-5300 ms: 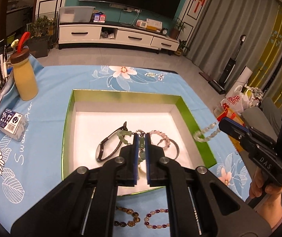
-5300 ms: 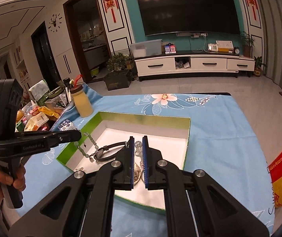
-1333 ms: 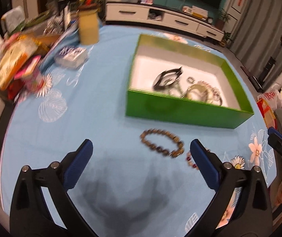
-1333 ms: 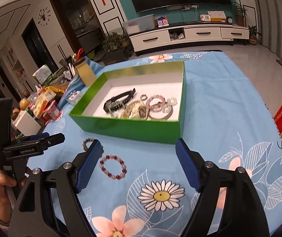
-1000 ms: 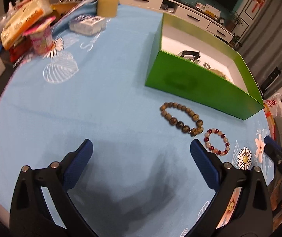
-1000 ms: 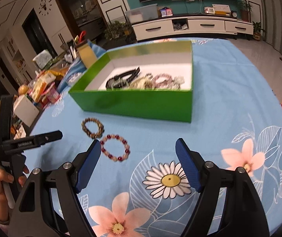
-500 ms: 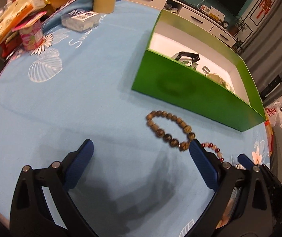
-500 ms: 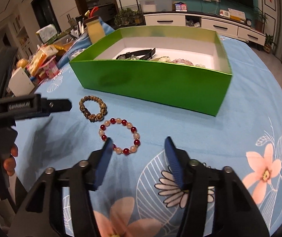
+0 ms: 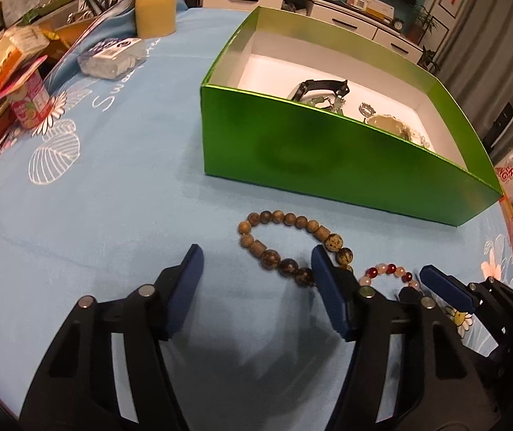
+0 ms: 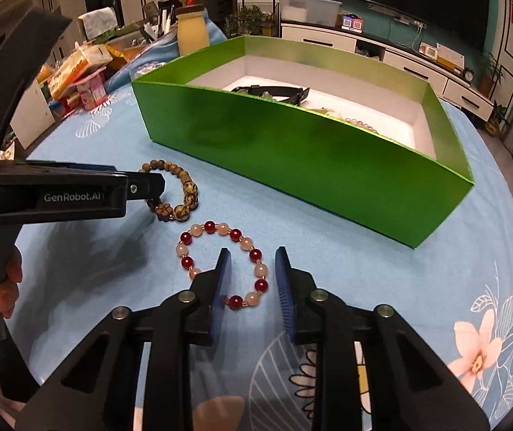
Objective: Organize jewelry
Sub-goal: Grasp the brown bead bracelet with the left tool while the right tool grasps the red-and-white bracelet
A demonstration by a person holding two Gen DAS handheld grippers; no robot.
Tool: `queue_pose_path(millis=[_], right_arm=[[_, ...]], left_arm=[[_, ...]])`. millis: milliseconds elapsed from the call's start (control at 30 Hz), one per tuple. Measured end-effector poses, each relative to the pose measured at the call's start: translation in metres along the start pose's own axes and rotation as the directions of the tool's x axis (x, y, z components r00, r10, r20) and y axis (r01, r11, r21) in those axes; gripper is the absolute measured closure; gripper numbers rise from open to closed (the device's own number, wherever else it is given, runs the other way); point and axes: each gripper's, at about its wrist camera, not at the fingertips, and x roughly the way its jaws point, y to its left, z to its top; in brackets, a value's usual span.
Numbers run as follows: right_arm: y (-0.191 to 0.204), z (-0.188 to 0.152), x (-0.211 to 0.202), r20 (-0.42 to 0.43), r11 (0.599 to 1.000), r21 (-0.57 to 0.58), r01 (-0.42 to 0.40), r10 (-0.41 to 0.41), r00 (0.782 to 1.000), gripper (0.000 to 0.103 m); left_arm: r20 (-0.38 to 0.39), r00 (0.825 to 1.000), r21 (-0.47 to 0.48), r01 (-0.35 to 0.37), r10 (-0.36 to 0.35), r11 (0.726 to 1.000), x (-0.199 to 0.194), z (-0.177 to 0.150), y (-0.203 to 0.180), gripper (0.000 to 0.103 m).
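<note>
Both grippers lower, jaws narrowing yet apart: brown bracelet [image 9: 290, 246] (half hidden), red bracelet [image 10: 223, 264].

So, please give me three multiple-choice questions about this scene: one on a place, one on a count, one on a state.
1. Where is the brown bracelet?
A. inside the green box
B. on the cloth, in front of the green box
C. on the yellow bottle

2. How many bracelets lie on the cloth outside the box?
A. two
B. four
C. none

3. How is the red bracelet?
A. lifted in the air
B. flat on the cloth, partly between the right claw's fingers
C. hanging on the box wall

Key: 1 B, it lies before the green box. 2 A, brown and red only. 3 B, the right claw straddles its near side.
</note>
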Motion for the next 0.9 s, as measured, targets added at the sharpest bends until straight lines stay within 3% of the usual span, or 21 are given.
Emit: queue_pose_path(millis=[167, 233, 367, 567, 900], right_arm=[[0.001, 0.000, 0.005, -0.001, 1.000, 0.007, 0.008, -0.008, 1.000, 0.084], [0.001, 0.000, 0.005, 0.001, 1.000, 0.000, 0.010, -0.010, 1.000, 0.093], [0.000, -0.003, 0.003, 0.006, 1.000, 0.002, 0.018, -0.018, 1.000, 0.095], [-0.006, -0.009, -0.003, 0.014, 0.999, 0.028, 0.027, -0.028, 1.000, 0.096], [-0.019, -0.004, -0.035, 0.101, 0.996, 0.085, 0.026, -0.034, 0.994, 0.096]], left_arm=[[0.020, 1.000, 0.067, -0.007, 0.006, 0.998, -0.001, -0.002, 0.003, 0.059], [0.021, 1.000, 0.098, -0.011, 0.009, 0.995, -0.002, -0.004, 0.007, 0.069], [0.007, 1.000, 0.118, 0.009, -0.010, 0.993, -0.006, -0.005, 0.021, 0.091], [0.009, 0.999, 0.122, 0.046, -0.047, 0.991, -0.010, -0.010, 0.029, 0.093], [0.057, 0.993, 0.107, 0.094, -0.101, 0.990, -0.033, -0.010, 0.027, 0.093]])
